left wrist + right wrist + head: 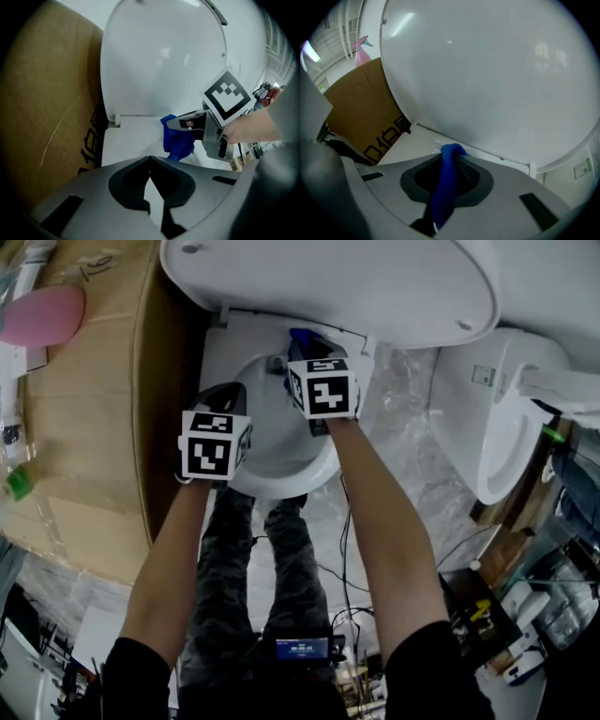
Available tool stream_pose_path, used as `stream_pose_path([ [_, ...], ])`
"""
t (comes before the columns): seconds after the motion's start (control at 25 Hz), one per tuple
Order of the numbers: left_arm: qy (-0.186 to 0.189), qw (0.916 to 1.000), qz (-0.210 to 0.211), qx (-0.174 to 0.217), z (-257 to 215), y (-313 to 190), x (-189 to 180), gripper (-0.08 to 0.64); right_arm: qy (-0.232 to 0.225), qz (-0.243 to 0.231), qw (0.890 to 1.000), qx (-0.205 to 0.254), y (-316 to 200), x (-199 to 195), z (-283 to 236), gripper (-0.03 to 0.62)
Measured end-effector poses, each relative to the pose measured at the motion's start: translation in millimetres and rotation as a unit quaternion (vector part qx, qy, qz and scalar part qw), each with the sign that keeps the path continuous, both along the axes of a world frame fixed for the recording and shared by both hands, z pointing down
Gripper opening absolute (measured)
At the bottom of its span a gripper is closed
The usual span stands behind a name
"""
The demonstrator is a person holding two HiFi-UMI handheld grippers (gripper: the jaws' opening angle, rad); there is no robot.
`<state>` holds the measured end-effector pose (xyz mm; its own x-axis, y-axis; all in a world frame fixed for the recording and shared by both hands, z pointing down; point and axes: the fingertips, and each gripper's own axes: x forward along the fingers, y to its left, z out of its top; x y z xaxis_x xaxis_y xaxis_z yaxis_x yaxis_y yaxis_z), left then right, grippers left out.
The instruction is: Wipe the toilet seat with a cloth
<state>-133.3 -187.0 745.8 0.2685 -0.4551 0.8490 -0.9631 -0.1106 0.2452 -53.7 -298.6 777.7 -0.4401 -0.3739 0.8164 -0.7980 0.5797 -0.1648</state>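
The toilet's white lid point(328, 277) stands raised, and the white seat ring point(300, 465) lies below it. My right gripper point(305, 348) is shut on a blue cloth point(302, 336) over the back of the ring, near the hinge. In the right gripper view the cloth point(445, 187) runs between the jaws of this gripper point(449, 157) and curls over their tip. My left gripper point(225, 395) hangs over the ring's left side, shut and empty point(150, 161). The left gripper view shows the cloth point(177, 140) hanging from the right gripper point(174, 123) just above the ring.
A big cardboard box point(84, 409) stands close against the toilet's left side, with a pink spray bottle point(42, 315) on it. A second toilet point(497, 418) stands to the right. Cables point(347, 549) lie on the floor near the person's legs.
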Motion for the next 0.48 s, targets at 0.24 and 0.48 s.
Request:
stream_pose_path([
  [0.24,0.019,0.9992,-0.033,-0.013,11.4,17.9,-3.1,0.012,-0.009,-0.033,0.999,-0.003,-2.1,-30.1,5.8,0.058],
  [0.48,0.052,0.9963,-0.063,-0.025,12.7,32.4,0.7,0.012,-0.020,-0.108,0.994,-0.018,5.8,-77.4,7.9,0.058],
])
